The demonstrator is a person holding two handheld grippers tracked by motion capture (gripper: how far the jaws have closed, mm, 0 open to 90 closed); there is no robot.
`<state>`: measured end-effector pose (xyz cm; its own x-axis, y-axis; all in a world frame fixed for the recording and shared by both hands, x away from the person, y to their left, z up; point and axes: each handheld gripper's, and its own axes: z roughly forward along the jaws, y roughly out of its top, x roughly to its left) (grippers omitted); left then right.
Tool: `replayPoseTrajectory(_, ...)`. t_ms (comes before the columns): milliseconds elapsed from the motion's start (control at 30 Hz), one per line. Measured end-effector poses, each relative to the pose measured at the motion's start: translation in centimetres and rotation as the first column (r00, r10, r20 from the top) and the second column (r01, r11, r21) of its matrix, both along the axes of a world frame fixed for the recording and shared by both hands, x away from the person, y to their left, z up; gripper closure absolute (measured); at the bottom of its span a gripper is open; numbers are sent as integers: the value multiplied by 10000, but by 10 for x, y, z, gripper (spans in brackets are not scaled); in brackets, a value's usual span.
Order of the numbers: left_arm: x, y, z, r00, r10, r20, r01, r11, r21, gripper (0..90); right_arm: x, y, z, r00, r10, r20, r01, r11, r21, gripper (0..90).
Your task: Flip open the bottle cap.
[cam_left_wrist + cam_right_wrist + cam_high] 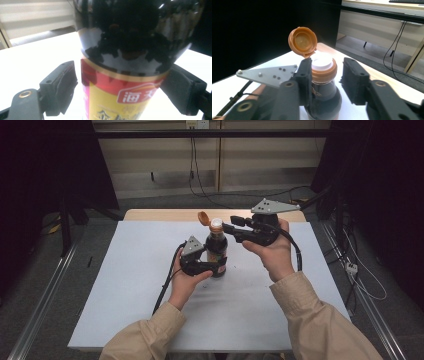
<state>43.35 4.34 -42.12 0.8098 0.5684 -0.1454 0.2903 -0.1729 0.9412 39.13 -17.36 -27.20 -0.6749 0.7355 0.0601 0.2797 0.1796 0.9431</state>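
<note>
A dark soy-sauce bottle (216,247) with a red and yellow label (120,97) stands upright on the white table cover (125,285). Its orange flip cap (302,41) is hinged open and tilts back over a white spout (322,61). My left gripper (217,266) is shut on the bottle's labelled lower body, one jaw on each side (123,88). My right gripper (227,227) is at the bottle's neck and open (329,75). Its left jaw lies against the orange collar, and its right jaw stands apart from it.
The wooden table's far edge (165,214) shows beyond the white cover. Cables (192,175) hang from the wall behind and run along the floor. A metal rail (45,295) runs along the left side and another along the right. Bare cover lies left and right of the bottle.
</note>
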Motion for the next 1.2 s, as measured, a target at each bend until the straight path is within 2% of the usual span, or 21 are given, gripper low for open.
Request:
replayPoseTrajectory(233,-5,7,7,9997,-137,-201,136,9999,-50,95,-6,-4,-7,9998,-181,-119,184,9996,214,429)
replayPoseTrajectory(333,-9,13,9,9996,-258,-133,256,9995,-187,92,-9,-7,-12,9996,-170,-238,177,9994,290,377)
replayPoseTrajectory(433,-11,20,11,9992,-310,-262,302,9991,-308,80,-12,-9,-17,9995,-209,-245,214,9996,209,337)
replayPoseTrajectory(500,-14,25,12,9993,-315,-177,310,9991,-289,64,-14,-11,-20,9995,-213,-228,215,9997,101,309)
replayPoseTrajectory(667,-21,36,18,9993,-371,-79,369,9992,-132,47,-22,-17,-29,9993,-246,-268,252,9995,207,283)
replayPoseTrajectory(767,-23,41,22,9983,-527,-257,515,9976,-458,57,-28,-20,-36,9992,-256,-302,261,9996,145,274)
replayPoseTrajectory(900,-27,46,22,9977,-594,-322,572,9963,-648,64,-35,-26,-47,9988,-255,-418,265,9994,224,267)
replayPoseTrajectory(1100,-33,59,20,9981,-583,-212,569,9966,-591,64,-42,-32,-61,9984,-278,-489,292,9992,272,259)
replayPoseTrajectory(1200,-38,66,21,9977,-666,85,669,9972,-321,65,-45,-33,-66,9990,-176,-421,184,9997,178,255)
